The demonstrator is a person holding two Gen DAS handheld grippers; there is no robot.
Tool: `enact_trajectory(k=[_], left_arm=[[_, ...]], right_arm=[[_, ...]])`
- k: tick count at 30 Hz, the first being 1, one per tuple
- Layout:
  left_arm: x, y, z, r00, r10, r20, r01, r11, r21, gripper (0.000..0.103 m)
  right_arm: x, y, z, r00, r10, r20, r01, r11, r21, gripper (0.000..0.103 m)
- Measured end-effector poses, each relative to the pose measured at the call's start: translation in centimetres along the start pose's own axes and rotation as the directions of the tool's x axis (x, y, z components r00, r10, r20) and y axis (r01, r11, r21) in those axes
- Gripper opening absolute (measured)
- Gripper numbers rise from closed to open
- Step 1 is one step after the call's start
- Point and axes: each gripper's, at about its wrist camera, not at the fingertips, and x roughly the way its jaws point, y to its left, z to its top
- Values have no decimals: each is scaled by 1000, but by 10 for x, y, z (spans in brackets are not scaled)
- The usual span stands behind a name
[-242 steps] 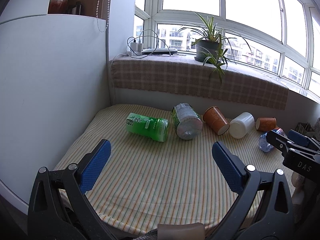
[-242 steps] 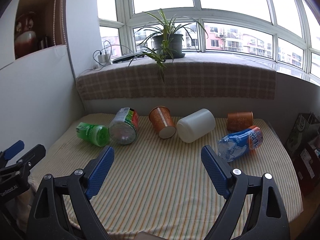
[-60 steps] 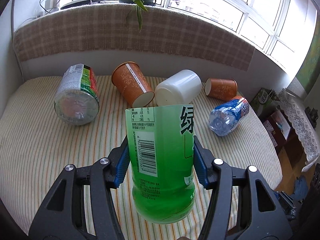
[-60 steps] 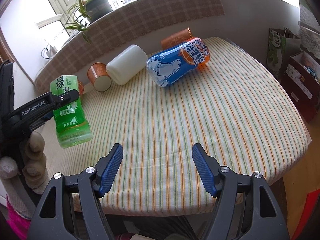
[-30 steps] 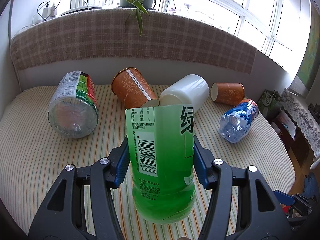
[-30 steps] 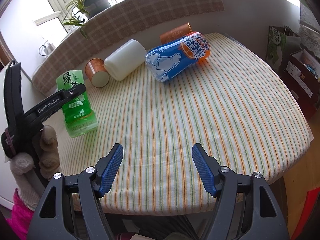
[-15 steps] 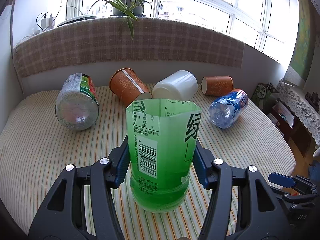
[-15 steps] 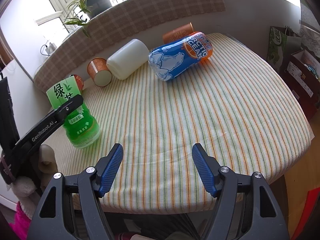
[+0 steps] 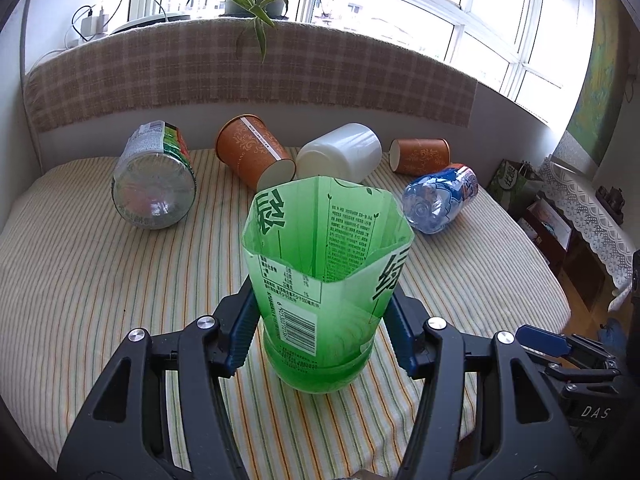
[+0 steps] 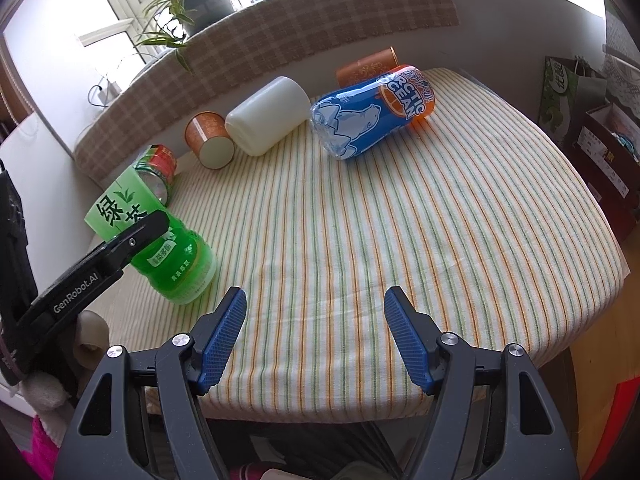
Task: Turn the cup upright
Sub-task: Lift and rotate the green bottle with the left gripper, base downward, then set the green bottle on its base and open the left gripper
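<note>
Left gripper (image 9: 324,340): fingers clamped on the lower body of the green translucent plastic cup cut from a tea bottle (image 9: 326,280), one blue pad at 9 o'clock of the cup, the other at 3 o'clock. The cup stands mouth up, base touching the striped cloth tabletop (image 9: 80,272), at the near left part of the surface; in the right wrist view it appears at 9 o'clock (image 10: 160,248).

Handling, as a judgement: thin-walled, empty, light; the cut rim looks flexible and would buckle under squeeze. The ribbed lower body is the stiffer hold, and that is where it is held. Smooth film label may slip.

Pose: left gripper level and low, approaching horizontally from the near edge.

Behind, from 10 to 2 o'clock, all lying on their sides: clear labelled plastic cup (image 9: 154,182), orange paper cup (image 9: 256,154), white plastic cup (image 9: 344,156), second orange paper cup (image 9: 420,154), blue labelled plastic cup (image 9: 440,198).

Right gripper (image 10: 316,336): fingers spread wide, holding nothing, hovering above the near tabletop edge
</note>
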Motion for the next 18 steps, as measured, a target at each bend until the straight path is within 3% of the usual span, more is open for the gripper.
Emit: enact_trajectory(k=[9,13,18], left_arm=[[4,4,-7,997,-50,-52,49,999,-22,67],[2,3,-9,996,-69,-55,68,998,-20,85],[1,3,-12,996,-64,-67,64,998,-8,90]], right_arm=[[-1,2,-1,1000,1,3,-1,1000,1,71],[-2,1,-1,1000,3,6,-3,1000,-1,71],[-3,3,0,1000,8,12,-8,1000,-9,71]])
